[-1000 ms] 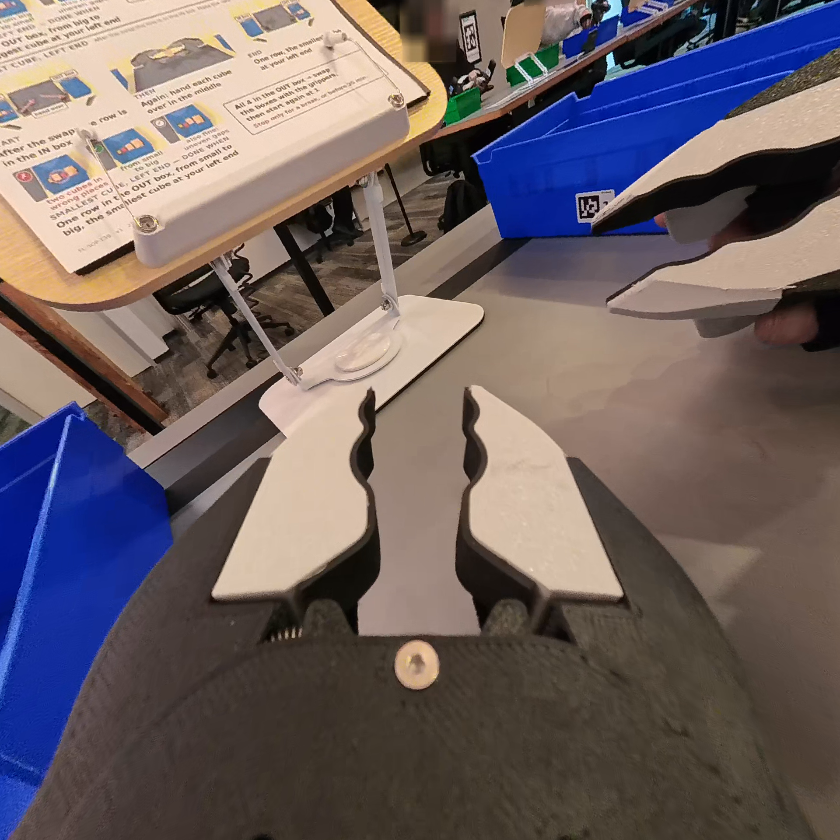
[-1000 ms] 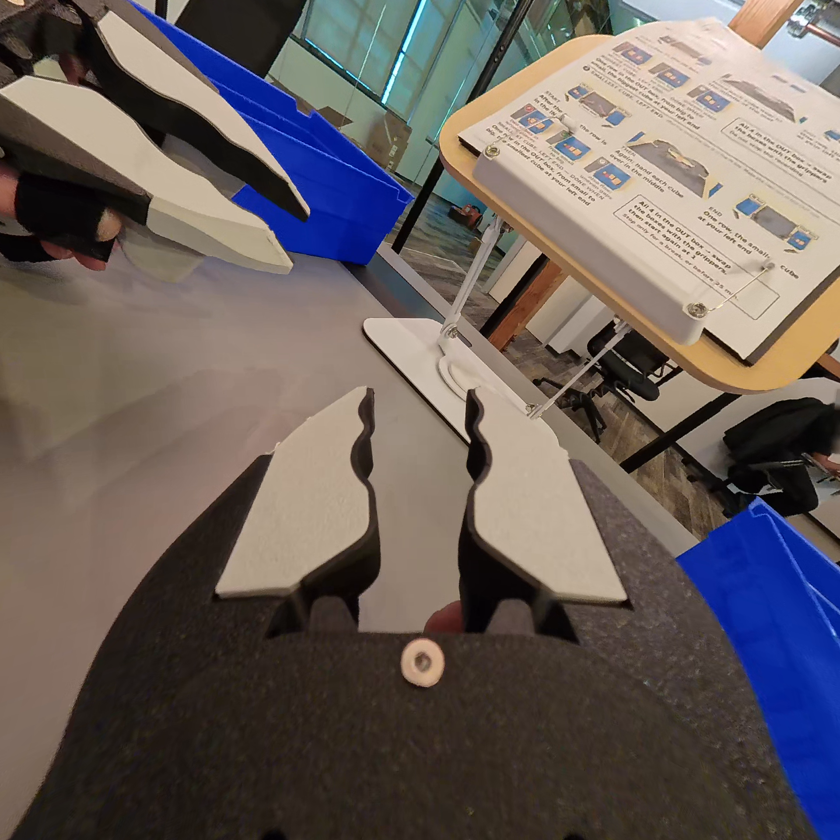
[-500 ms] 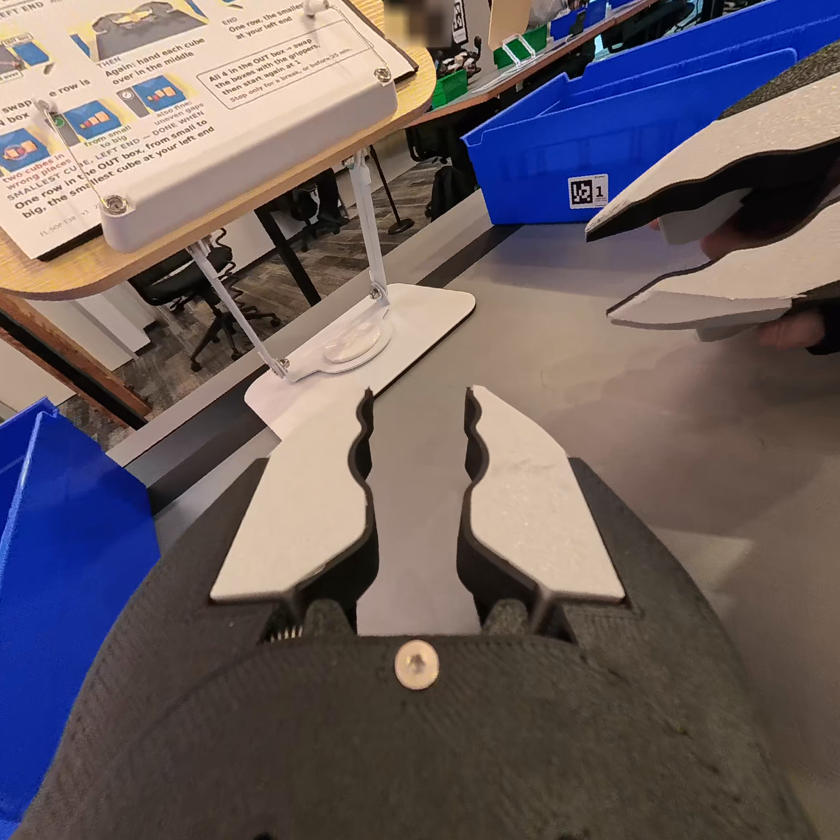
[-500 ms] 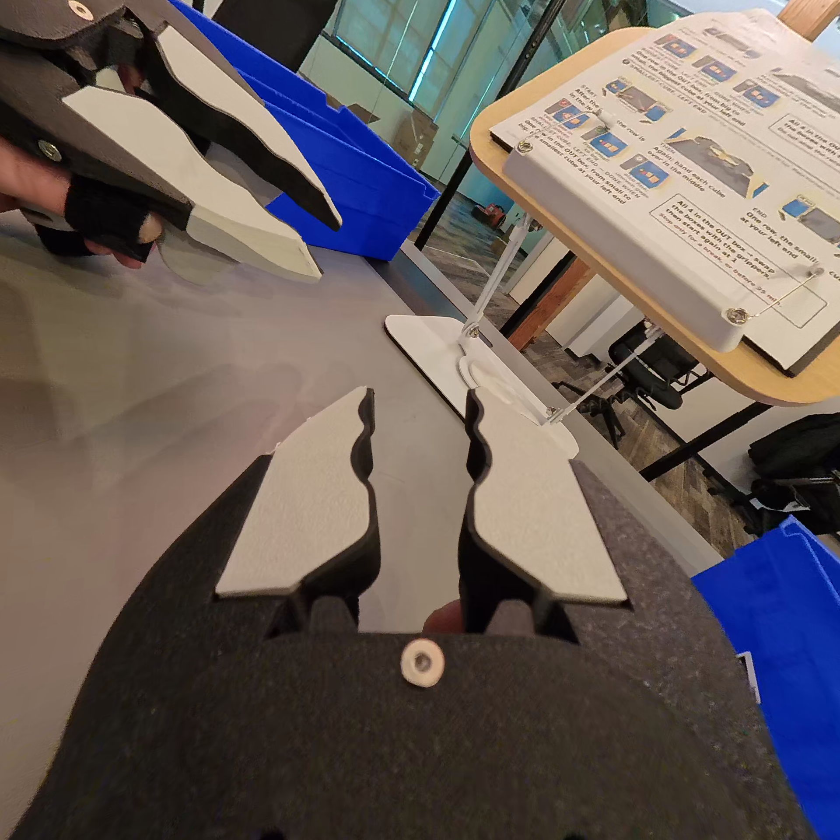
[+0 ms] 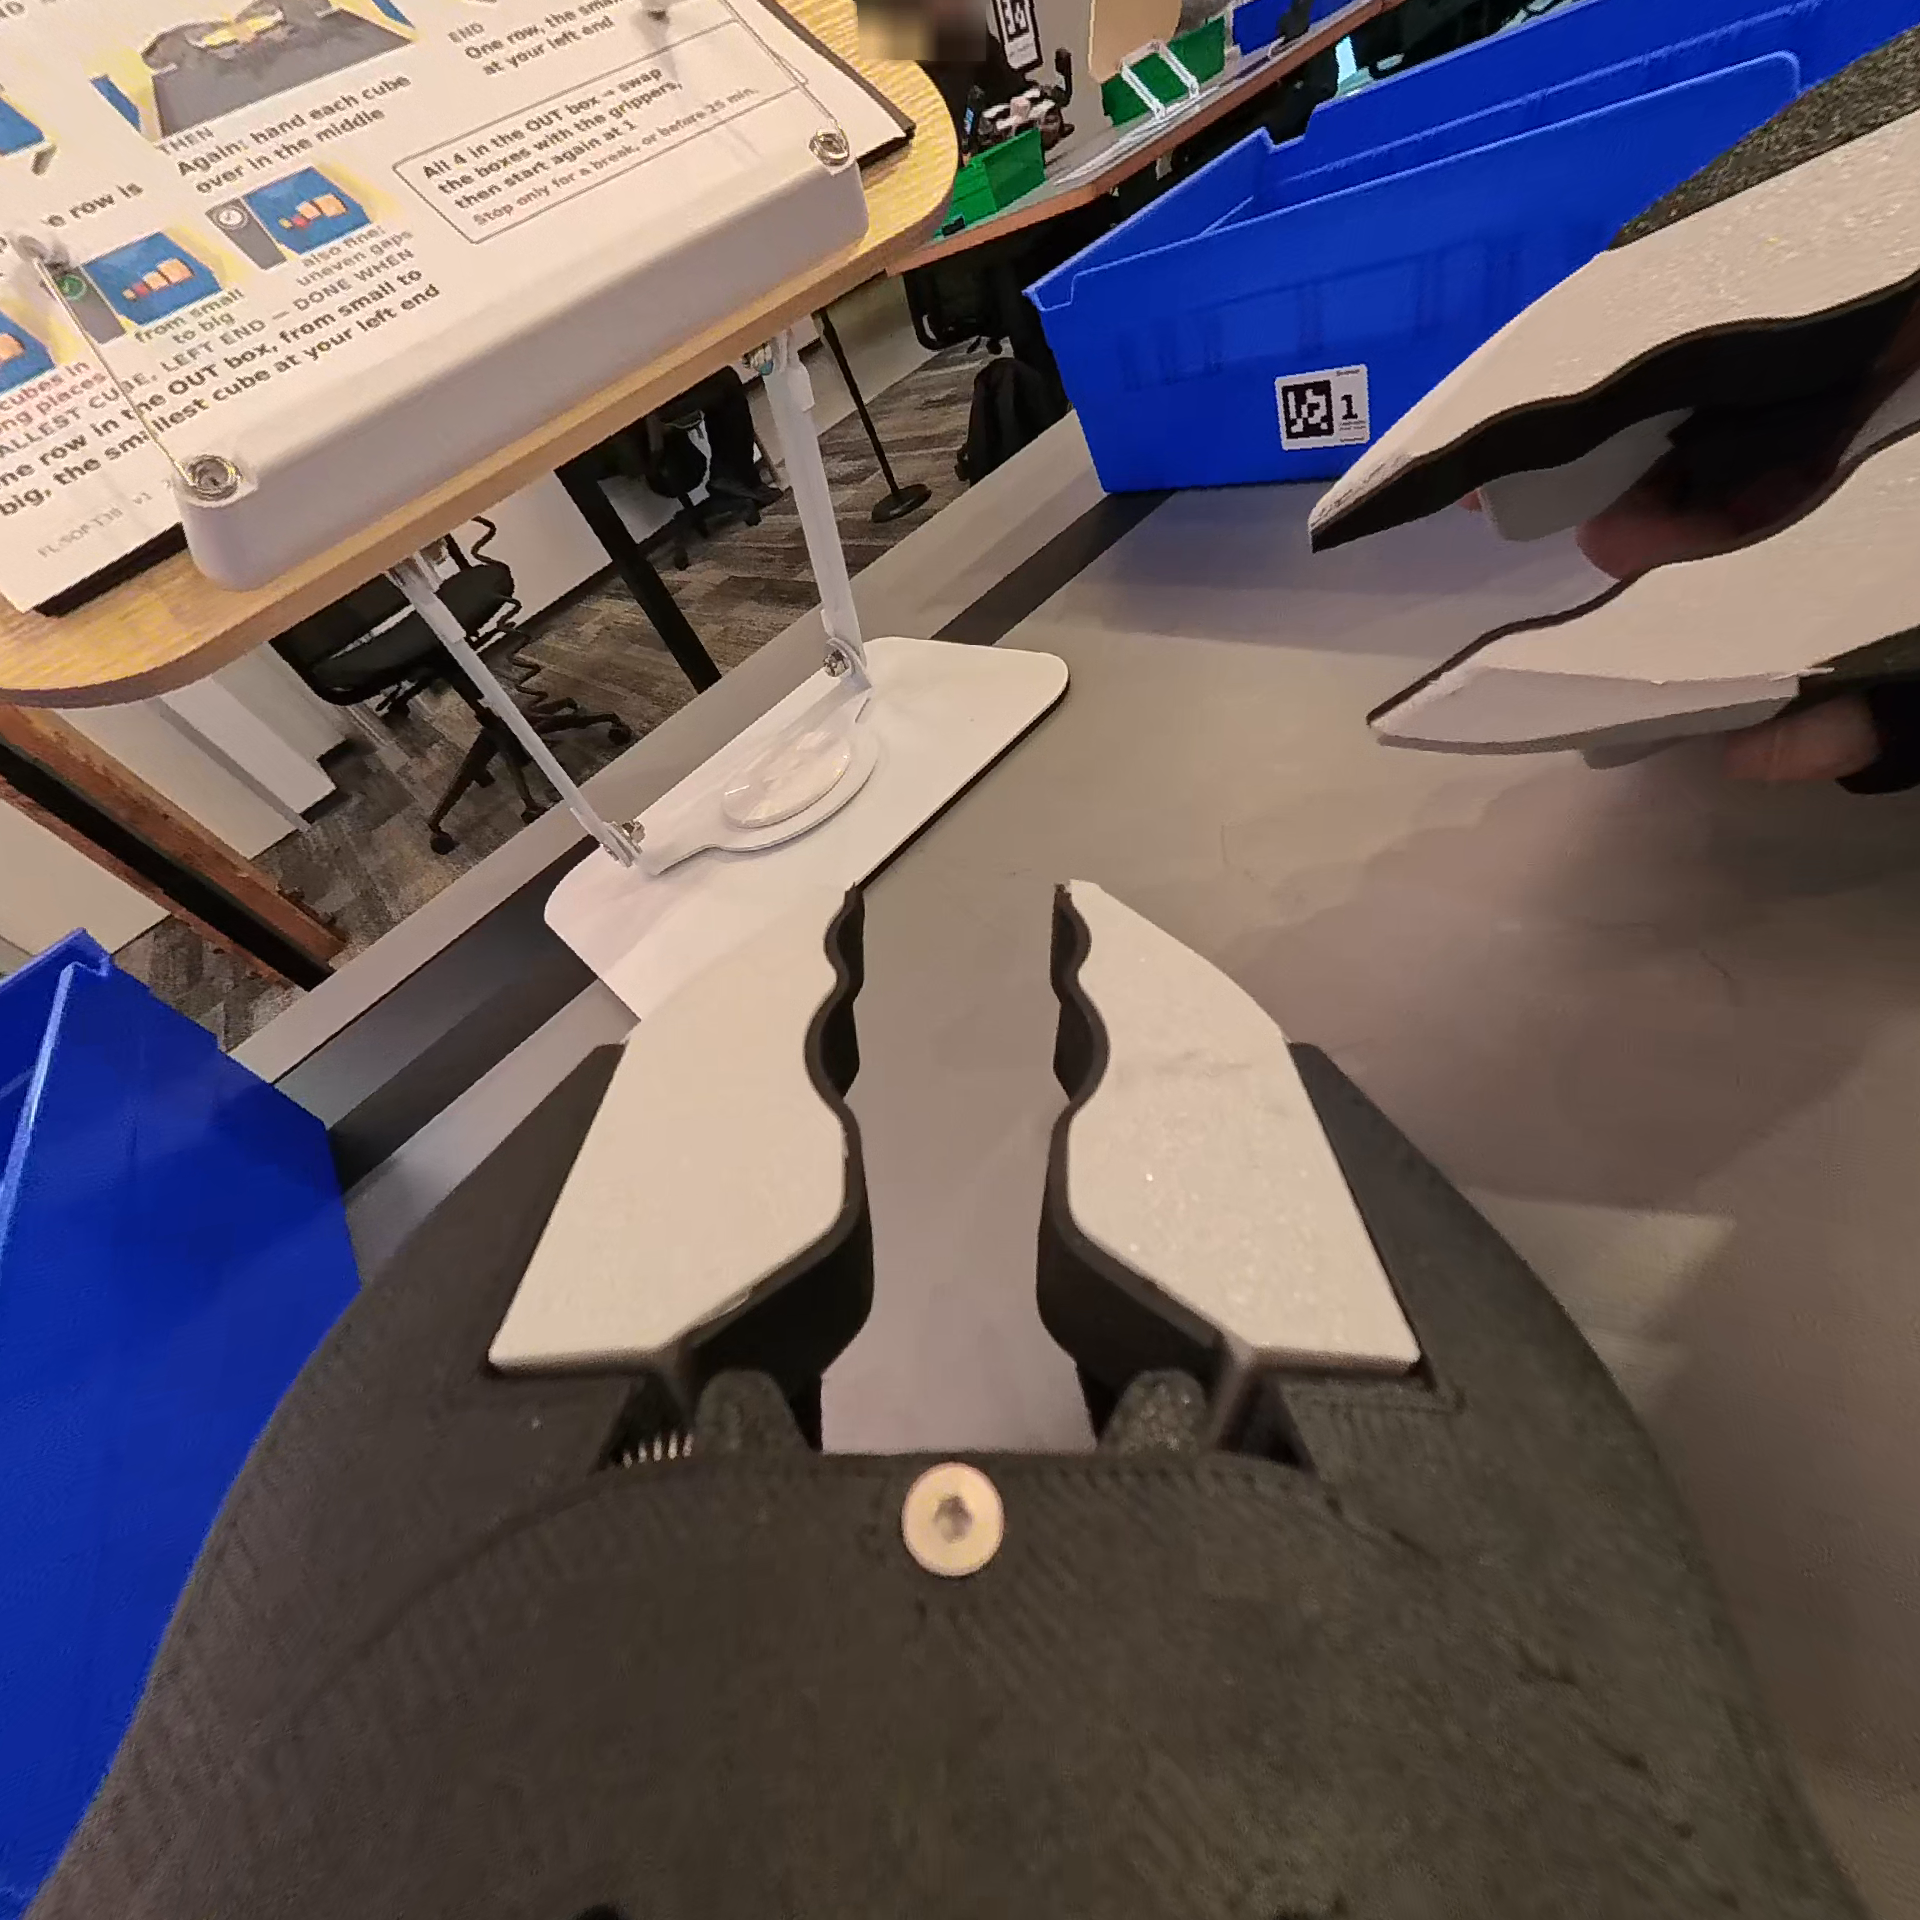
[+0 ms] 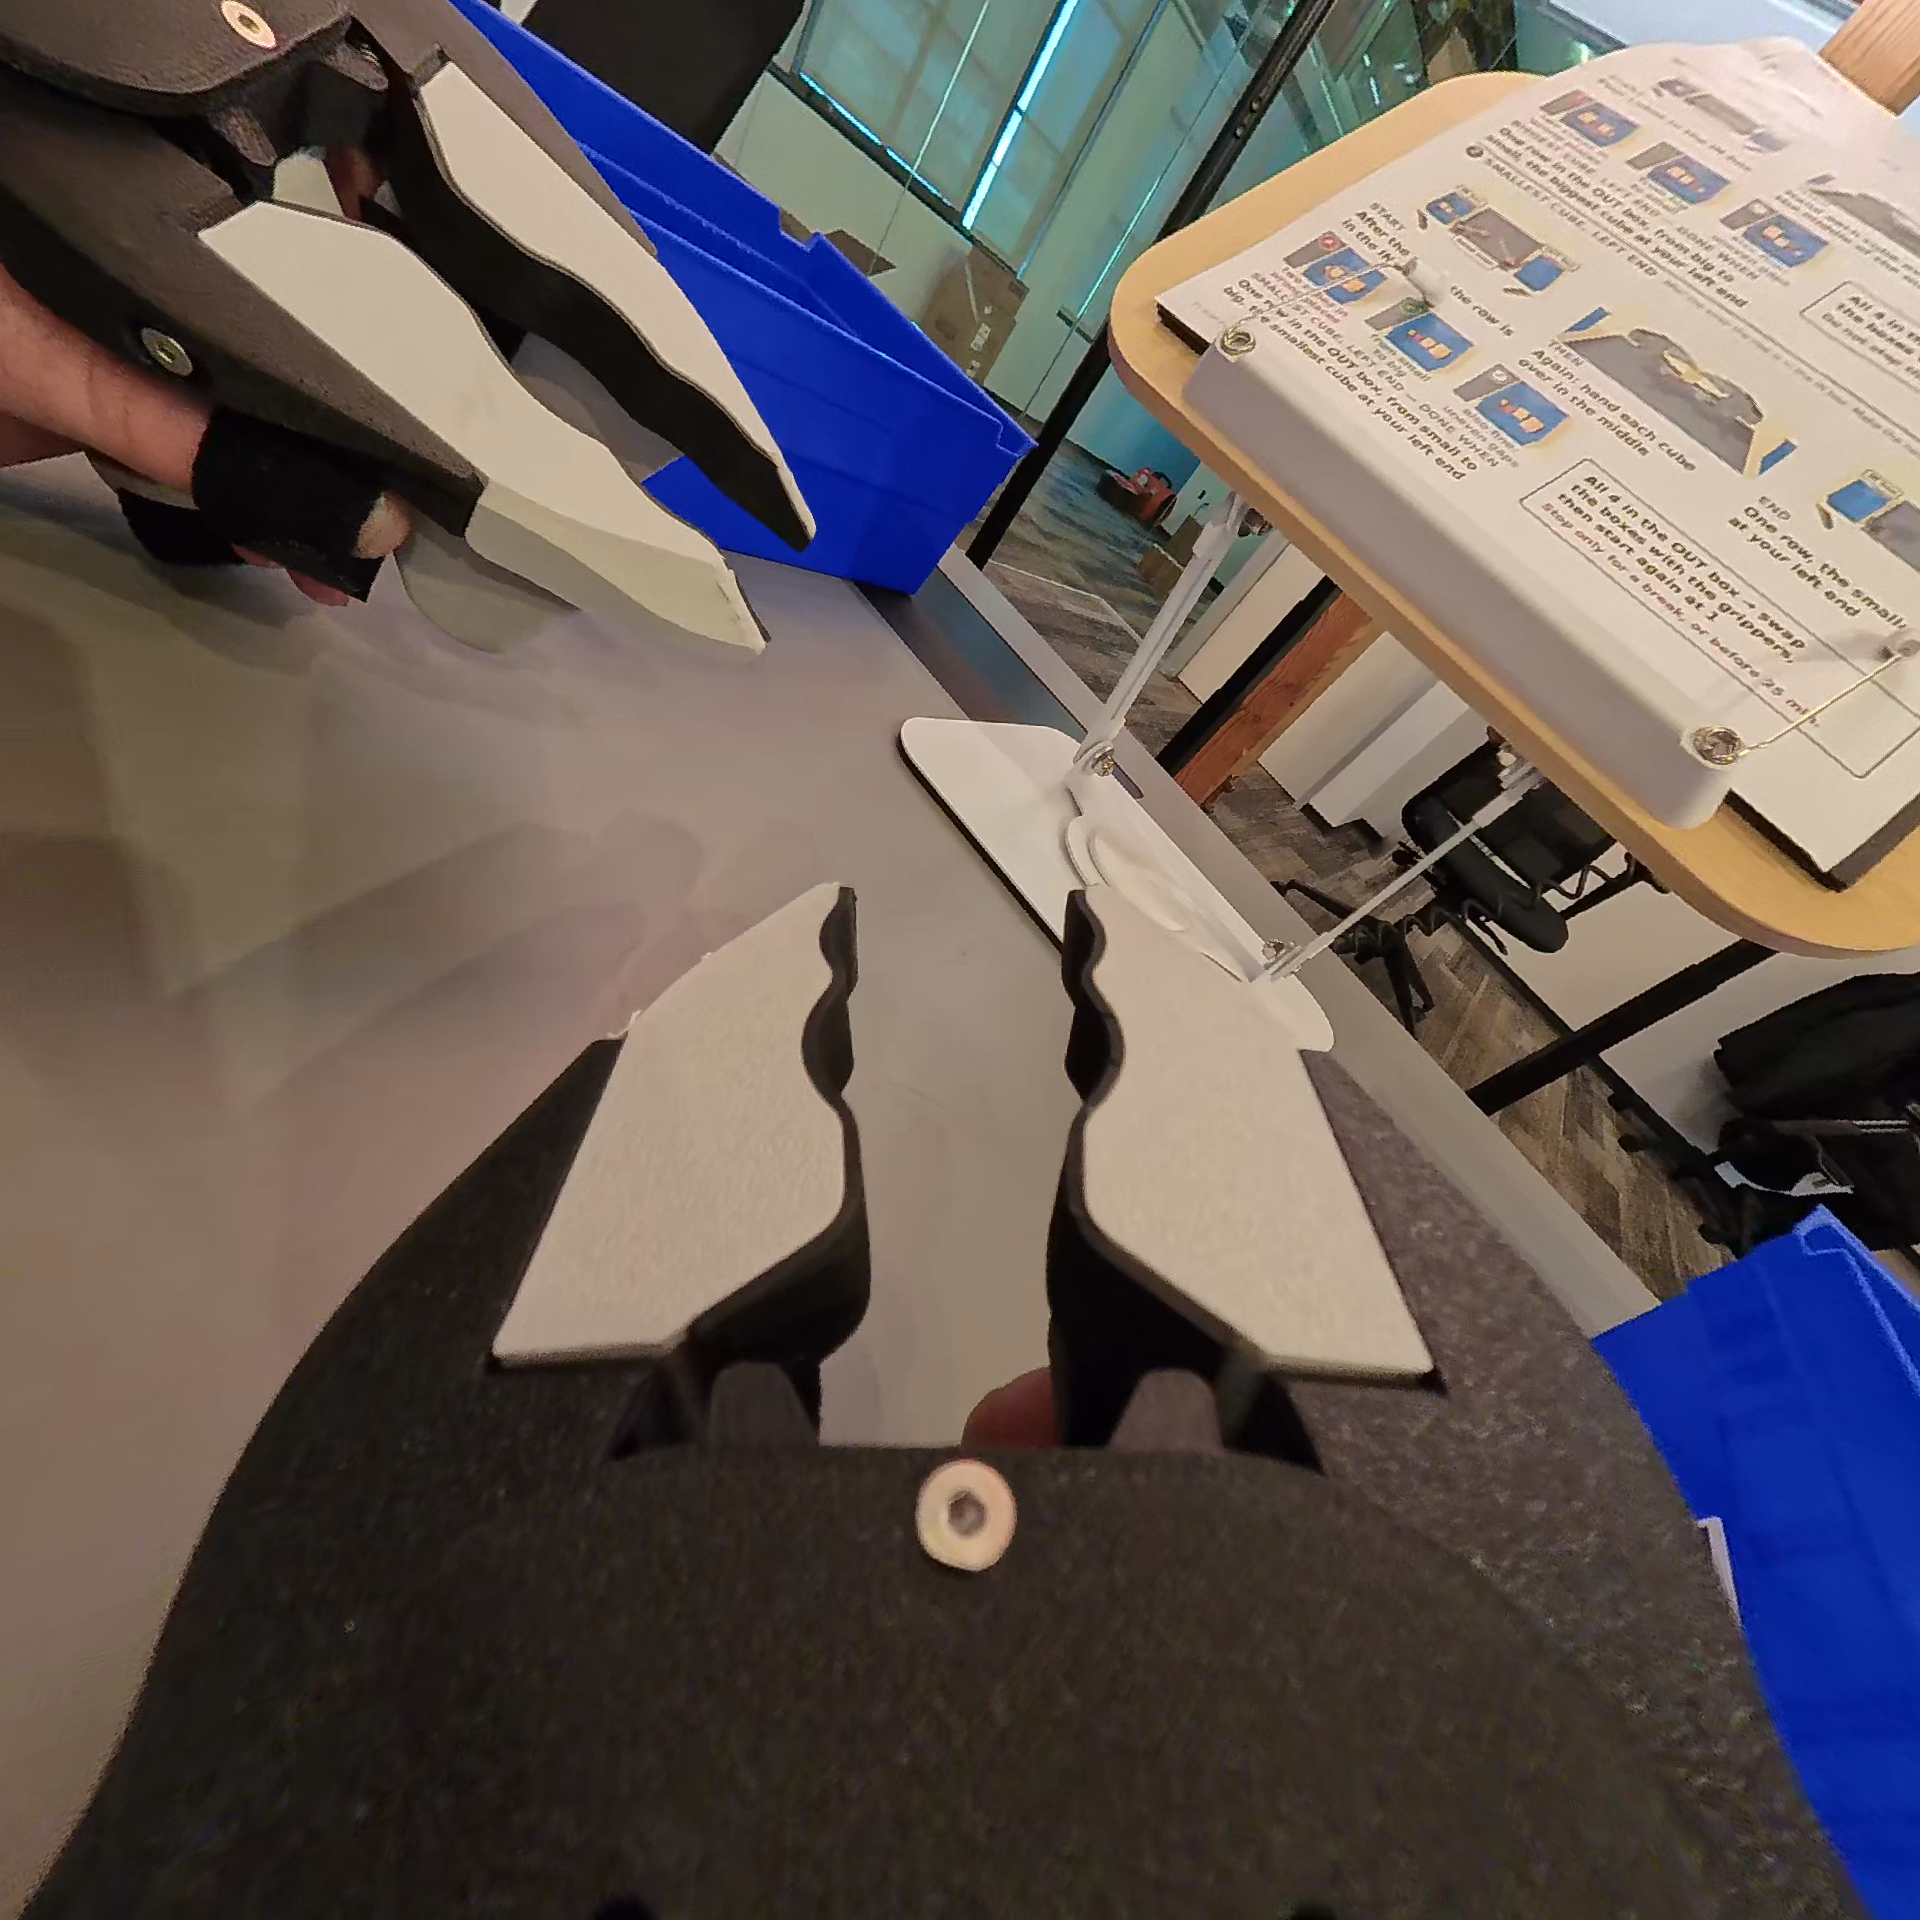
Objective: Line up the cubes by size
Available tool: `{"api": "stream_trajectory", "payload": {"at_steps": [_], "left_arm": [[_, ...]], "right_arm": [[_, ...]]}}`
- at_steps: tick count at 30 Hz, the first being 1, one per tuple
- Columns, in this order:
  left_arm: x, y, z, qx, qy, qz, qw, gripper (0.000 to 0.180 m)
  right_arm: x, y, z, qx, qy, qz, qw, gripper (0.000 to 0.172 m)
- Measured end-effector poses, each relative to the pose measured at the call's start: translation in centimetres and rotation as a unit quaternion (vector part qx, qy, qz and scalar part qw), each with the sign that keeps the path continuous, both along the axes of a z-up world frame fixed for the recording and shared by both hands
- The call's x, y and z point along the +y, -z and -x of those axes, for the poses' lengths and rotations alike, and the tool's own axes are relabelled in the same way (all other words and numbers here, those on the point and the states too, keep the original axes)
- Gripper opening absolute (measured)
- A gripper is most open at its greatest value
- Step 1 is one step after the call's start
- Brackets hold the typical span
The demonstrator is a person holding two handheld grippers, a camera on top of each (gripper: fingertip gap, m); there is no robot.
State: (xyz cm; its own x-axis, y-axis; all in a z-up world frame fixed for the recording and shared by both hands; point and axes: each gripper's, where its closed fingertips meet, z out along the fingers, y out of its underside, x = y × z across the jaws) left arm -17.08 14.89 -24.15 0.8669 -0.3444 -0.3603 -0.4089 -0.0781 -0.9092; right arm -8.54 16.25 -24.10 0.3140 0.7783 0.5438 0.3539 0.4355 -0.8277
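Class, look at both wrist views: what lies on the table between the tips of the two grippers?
Only bare grey table, in both views. Left gripper and right gripper stand open and empty.

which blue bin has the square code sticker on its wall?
The bin by the right gripper in the left wrist view; its sticker faces the table. The bin by the left gripper shows none.

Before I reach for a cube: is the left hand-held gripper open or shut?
Open: bare grey table shows between the left hand-held gripper's parted fingers.
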Motion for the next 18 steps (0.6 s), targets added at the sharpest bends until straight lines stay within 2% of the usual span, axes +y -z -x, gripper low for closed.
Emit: {"api": "stream_trajectory", "payload": {"at_steps": [3,6,18], "left_arm": [[0.0,0.15,-0.15,0.007,0.002,0.002,1.0,0.034],[-0.12,0.44,-0.53,0.018,0.013,0.008,1.0,0.025],[-0.02,0.51,-0.51,0.024,0.01,0.008,1.0,0.03]], "right_arm": [[-0.04,0.01,0.06,0.0,-0.002,0.001,1.0,0.037],[-0.1,0.08,0.13,-0.003,-0.003,-0.001,1.0,0.038],[-0.9,0.46,0.61,-0.019,-0.026,-0.012,0.999,0.035]]}}
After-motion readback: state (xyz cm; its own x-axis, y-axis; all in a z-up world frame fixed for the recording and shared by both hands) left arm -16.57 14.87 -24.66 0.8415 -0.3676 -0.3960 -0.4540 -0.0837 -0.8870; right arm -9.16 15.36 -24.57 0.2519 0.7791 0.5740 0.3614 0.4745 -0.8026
